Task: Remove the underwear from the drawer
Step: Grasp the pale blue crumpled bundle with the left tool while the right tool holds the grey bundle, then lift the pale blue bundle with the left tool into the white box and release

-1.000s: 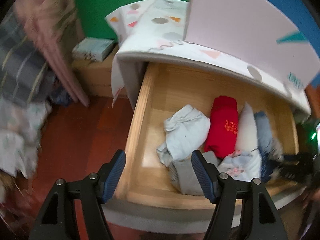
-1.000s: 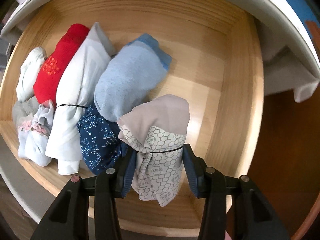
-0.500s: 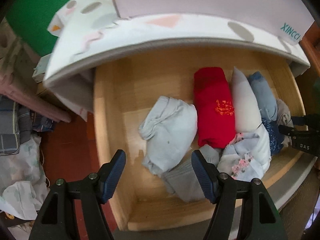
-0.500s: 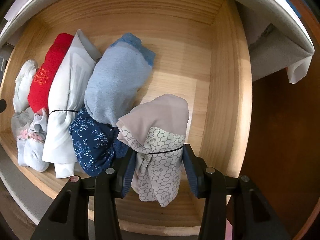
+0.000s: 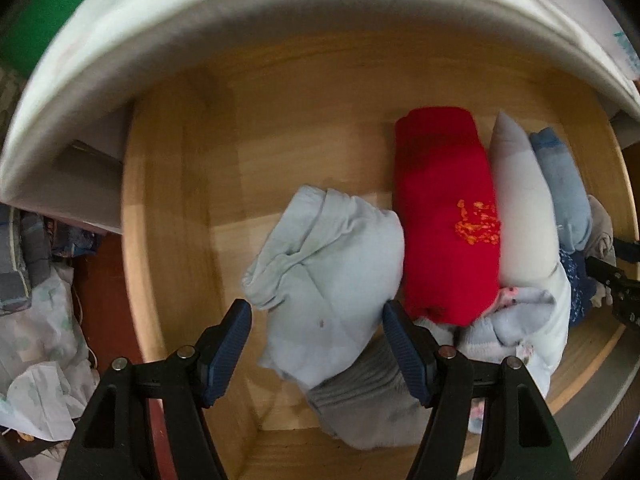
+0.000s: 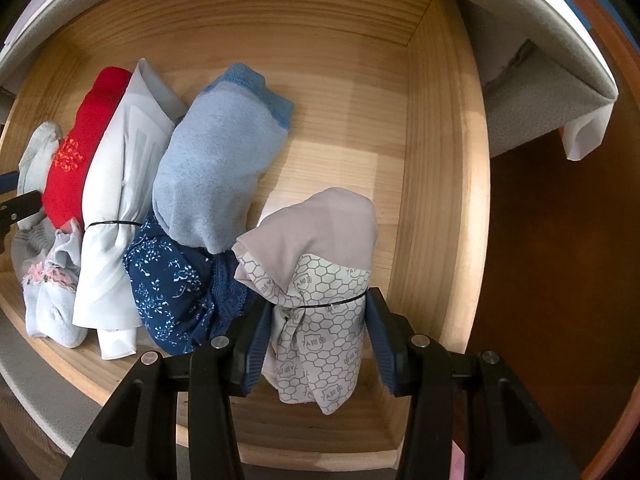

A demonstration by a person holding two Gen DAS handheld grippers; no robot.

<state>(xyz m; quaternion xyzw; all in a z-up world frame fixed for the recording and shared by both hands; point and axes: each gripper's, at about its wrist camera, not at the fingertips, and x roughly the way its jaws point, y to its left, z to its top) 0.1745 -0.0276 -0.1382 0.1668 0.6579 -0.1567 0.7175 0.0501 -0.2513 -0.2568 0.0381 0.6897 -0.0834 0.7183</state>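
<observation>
The wooden drawer (image 6: 440, 160) is standing pulled out, its pale plank floor showing bare at the back. Against the red roll (image 5: 444, 216) everything is lining up: a pale blue bundle (image 5: 332, 280) is pressing its left side, a white roll (image 5: 520, 208) is lying against its right, and a light blue roll (image 6: 216, 168) is sitting beyond that. A navy floral piece (image 6: 176, 296) is lying nearer the drawer front.

Each hand-held gripper, left (image 5: 316, 344) and right (image 6: 316, 336), has black triangular-cutout arms, silver pivot screws and ribbed blue pads (image 5: 228, 346).
</observation>
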